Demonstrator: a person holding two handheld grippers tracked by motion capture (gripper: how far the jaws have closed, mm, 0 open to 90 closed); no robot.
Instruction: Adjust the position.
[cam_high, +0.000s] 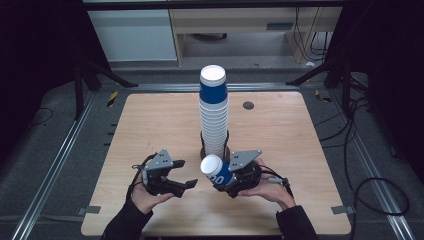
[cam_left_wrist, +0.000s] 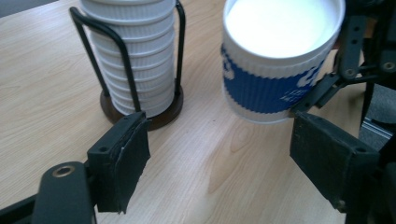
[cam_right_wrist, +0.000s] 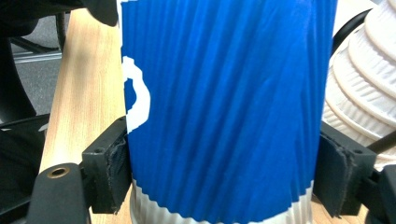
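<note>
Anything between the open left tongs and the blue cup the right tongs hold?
Nothing visible. The blue cup hangs clamped in the right tongs, just beyond the open left tongs, with bare table between. The cup stack stands off to the side.

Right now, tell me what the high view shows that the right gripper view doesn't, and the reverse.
High view alone: the whole table, the full cup stack rising from its holder, the left gripper open and empty, both of the person's hands, the floor and cables around.

Right gripper view alone: close detail of the right gripper, its fingers pressed against the ribbed blue cup on both sides.

Both: that blue cup held by the right gripper, the stack beside it, the wooden tabletop.
</note>
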